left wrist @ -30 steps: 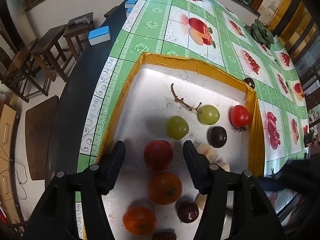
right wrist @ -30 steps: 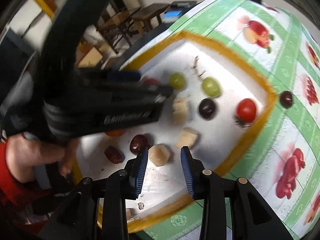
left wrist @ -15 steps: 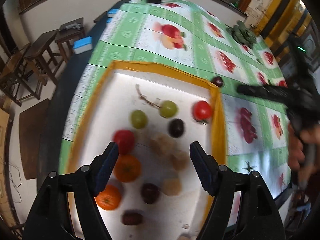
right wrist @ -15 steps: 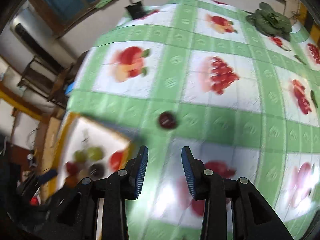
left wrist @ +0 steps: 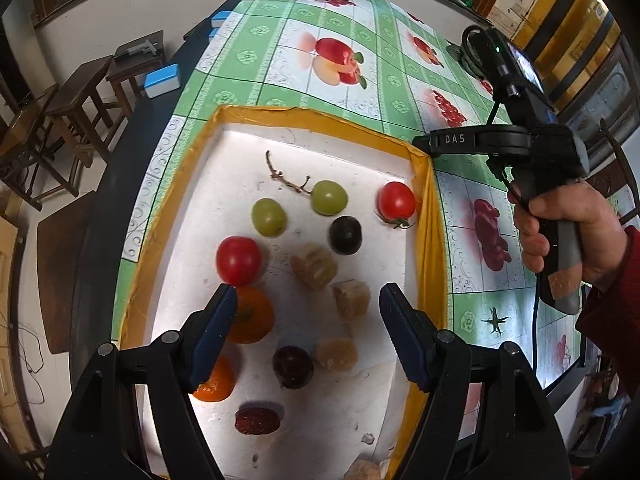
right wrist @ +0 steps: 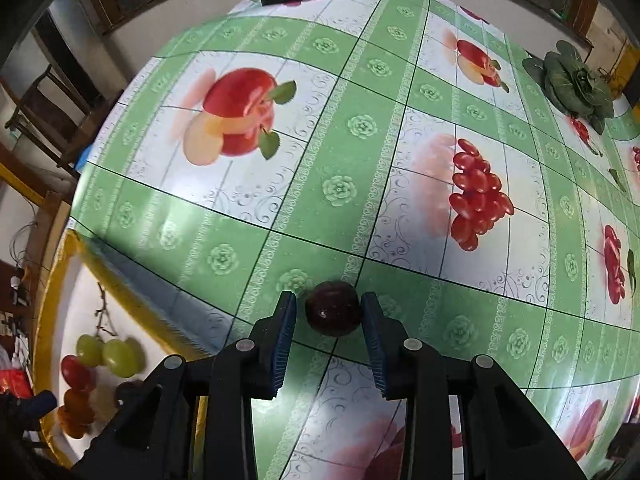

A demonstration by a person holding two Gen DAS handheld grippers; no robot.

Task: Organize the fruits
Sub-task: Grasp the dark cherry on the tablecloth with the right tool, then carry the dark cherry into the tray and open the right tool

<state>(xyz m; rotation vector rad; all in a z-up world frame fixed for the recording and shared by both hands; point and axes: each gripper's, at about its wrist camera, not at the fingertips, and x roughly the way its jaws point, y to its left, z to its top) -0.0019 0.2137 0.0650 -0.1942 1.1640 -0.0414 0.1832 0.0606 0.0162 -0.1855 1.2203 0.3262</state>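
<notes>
A shallow white tray (left wrist: 224, 168) with a crinkled yellow taped rim lies on the counter (right wrist: 352, 128), which is covered by a glossy green-and-white oilcloth printed with apples and berries. Seen from the left wrist camera, the tray's left side holds a smooth red tomato (left wrist: 239, 260) with two round oranges (left wrist: 252, 316) below it, the nearer one half hidden behind a jaw. Toward the middle sit two matte green grapes (left wrist: 269, 217), one joined to a dry, twiggy stem (left wrist: 285, 176), then a dark round grape (left wrist: 345, 235), three pale, rough-surfaced fruit chunks (left wrist: 314, 266), a dark red plum-like fruit (left wrist: 293, 367) and a wrinkled red date (left wrist: 257, 421). A second shiny tomato (left wrist: 396, 201) rests close to the tray's right rim. The left gripper (left wrist: 308, 334) hovers above the tray's near half with its ribbed blue-padded jaws spread wide and nothing between them. Further right, a bare hand (left wrist: 568, 232) grips the black handle of the other tool. In the right wrist view, the right gripper (right wrist: 329, 334) is lowered to the oilcloth outside the tray, its jaws set narrowly on either side of a glossy, dark maroon cherry (right wrist: 334, 314); the right pad looks to be touching it, while a thin gap shows on the left.
</notes>
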